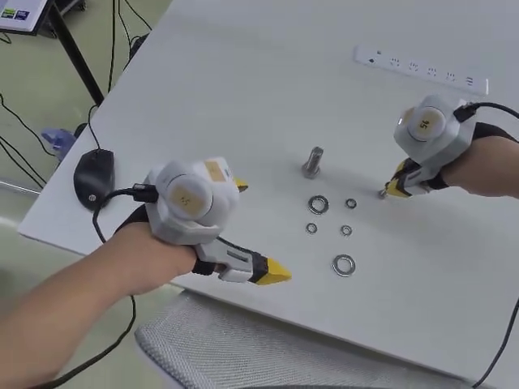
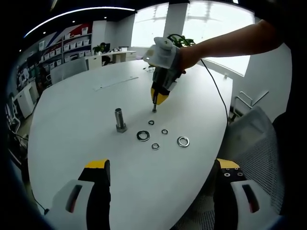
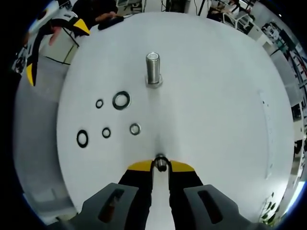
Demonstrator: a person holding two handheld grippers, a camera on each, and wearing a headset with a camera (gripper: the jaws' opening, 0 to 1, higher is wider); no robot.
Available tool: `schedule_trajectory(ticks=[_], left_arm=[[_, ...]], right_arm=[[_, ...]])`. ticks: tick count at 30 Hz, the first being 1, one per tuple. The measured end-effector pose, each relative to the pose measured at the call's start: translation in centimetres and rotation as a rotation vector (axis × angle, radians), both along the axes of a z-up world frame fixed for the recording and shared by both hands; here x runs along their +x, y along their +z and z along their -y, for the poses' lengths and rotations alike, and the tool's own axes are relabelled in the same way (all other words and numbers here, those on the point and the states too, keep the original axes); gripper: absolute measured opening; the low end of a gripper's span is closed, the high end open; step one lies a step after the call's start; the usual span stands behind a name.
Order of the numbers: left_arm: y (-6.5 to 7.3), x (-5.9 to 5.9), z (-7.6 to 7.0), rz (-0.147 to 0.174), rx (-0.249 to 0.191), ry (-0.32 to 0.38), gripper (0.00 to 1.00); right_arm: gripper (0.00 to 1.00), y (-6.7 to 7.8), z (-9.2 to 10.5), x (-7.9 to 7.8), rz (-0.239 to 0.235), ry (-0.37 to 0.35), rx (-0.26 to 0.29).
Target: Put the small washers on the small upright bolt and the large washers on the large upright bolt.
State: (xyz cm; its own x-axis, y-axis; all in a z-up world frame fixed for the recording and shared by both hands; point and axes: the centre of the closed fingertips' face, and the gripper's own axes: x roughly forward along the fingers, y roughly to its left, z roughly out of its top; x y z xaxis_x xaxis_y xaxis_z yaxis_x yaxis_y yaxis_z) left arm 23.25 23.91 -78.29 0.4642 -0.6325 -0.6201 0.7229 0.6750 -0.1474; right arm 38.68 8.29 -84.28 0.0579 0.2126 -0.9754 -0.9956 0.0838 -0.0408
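Left gripper [image 1: 258, 230]: rounded lt-grey housing [image 1: 195, 212] w/ a pale beige disc [image 1: 188, 197] on top and a yellowish patch [image 1: 215, 170] beside it. Grey fingers [image 2: 91, 201], one dark slot in each, ending in yellow tips [image 1: 276, 273]. Black cable [image 1: 113, 194] plugs into the housing's side. Black strap [image 1: 134, 220] at the wrist, could be a cuff, can't tell. Right gripper [image 1: 395, 189]: same lt-grey shell, beige top disc [image 1: 426, 124] w/ two dark digits, approx "54" but not sure. Yellow tips too, black cable [image 1: 491, 108] off the back, black band [image 1: 486, 134] at the wrist
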Motion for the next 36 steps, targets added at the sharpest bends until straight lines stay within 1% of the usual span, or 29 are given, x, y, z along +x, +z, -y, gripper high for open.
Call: schedule_trajectory(ticks=[3,7,17,20,22,25,29,34,36], left_arm=[[-0.1,-0.1,-0.1,-0.001,0.006,0.000,0.89],[-0.1,-0.2,-0.1,-0.004,0.001,0.002,0.89],[-0.3,-0.5,-0.2,-0.013,0.006,-0.006,0.88],[-0.4,-0.7,-0.1,-0.017,0.007,-0.011,0.88],[-0.4,-0.8,-0.1,-0.021,0.006,-0.010,0.87],[-0.2,-0.8,0.0,-0.017,0.004,-0.010,0.87],[-0.2,-0.8,0.0,-0.021,0.010,-0.014,0.86],[-0.1,-0.8,0.1,-0.020,0.006,-0.016,0.85],[-0.1,-0.9,0.1,-0.024,0.008,-0.016,0.85]], right_arm=[[0.12,-0.2,0.0,0.1,0.000,-0.002,0.000],[0.12,-0.7,0.1,0.0,-0.003,-0.004,-0.007],[0.12,-1.5,0.0,-0.1,-0.007,-0.002,-0.019],[0.12,-1.8,-0.1,-0.2,-0.016,-0.003,-0.018],[0.12,-1.9,-0.1,-0.2,-0.016,-0.003,-0.019],[0.12,-2.1,-0.1,-0.2,-0.018,-0.002,-0.017],[0.12,-2.3,-0.1,-0.3,-0.022,0.005,-0.017],[0.12,-2.3,-0.1,-0.3,-0.018,0.008,-0.018],[0.13,-2.3,-0.1,-0.3,-0.019,0.006,-0.017]])
